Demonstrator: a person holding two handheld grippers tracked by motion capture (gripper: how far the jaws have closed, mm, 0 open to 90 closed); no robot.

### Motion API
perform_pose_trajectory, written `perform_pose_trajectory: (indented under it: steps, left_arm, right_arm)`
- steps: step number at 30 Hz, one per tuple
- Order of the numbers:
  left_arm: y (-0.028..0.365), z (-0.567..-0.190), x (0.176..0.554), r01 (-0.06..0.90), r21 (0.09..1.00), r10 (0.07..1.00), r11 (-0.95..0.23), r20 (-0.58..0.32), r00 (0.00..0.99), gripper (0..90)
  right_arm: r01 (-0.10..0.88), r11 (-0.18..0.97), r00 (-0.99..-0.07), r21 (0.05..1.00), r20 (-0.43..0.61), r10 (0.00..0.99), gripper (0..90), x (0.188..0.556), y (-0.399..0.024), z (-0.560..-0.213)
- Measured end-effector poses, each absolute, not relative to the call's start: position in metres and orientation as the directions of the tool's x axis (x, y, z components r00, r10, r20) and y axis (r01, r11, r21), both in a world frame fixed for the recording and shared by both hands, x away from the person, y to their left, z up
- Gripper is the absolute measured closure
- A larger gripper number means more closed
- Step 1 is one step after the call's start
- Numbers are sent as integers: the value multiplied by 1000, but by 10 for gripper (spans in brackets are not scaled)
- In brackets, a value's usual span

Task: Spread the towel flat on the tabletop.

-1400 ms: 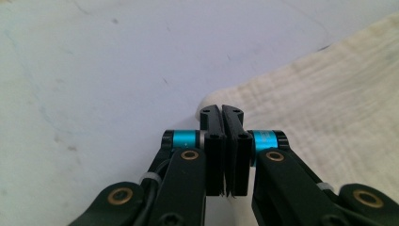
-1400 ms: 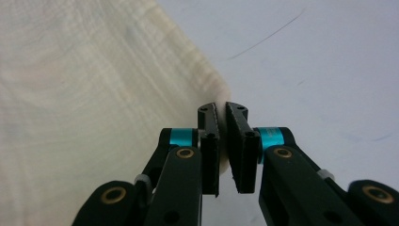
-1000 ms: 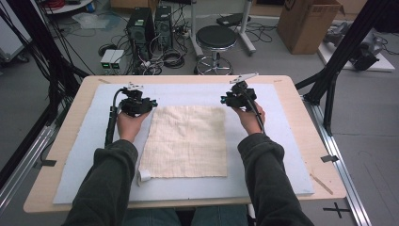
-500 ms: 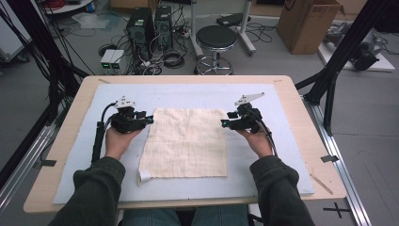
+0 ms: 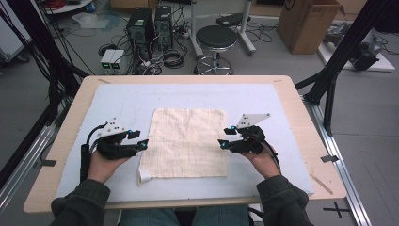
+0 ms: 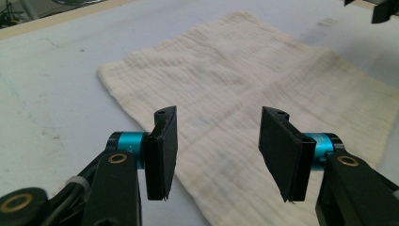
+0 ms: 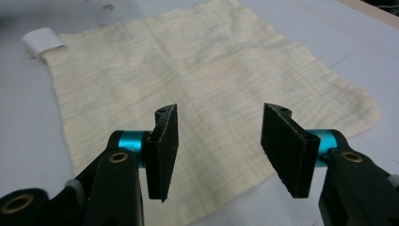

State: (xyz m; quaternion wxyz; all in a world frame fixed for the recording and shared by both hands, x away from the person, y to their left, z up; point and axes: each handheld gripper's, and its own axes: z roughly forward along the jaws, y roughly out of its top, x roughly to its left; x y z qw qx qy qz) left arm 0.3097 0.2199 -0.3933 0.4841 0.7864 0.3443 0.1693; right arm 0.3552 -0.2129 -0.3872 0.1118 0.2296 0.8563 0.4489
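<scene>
While the cream cloth lies flat in the middle of the pale mat on the table, I see my left gripper at its left edge and my right gripper at its right edge. Both have just been opening, jaws wide, nothing between them.

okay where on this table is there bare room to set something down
Bare mat lies beyond the cloth toward the far table edge, and outside each hand. The middle is crowded: left gripper and right gripper, jaws open, flank the cloth.
</scene>
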Motion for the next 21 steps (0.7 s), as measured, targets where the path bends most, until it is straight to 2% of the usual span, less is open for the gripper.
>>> perform_pose_trajectory:
  steps: [11, 21]
  left_arm:
    - [219, -416, 278, 378, 855, 658, -356, -58, 751, 423]
    - [216, -429, 267, 381, 829, 605, -409, -66, 793, 399]
  right_arm:
    - [291, 529, -900, 797, 40, 434, 458, 332, -216, -404]
    - [281, 587, -928, 759, 60, 367, 462, 315, -213, -429]
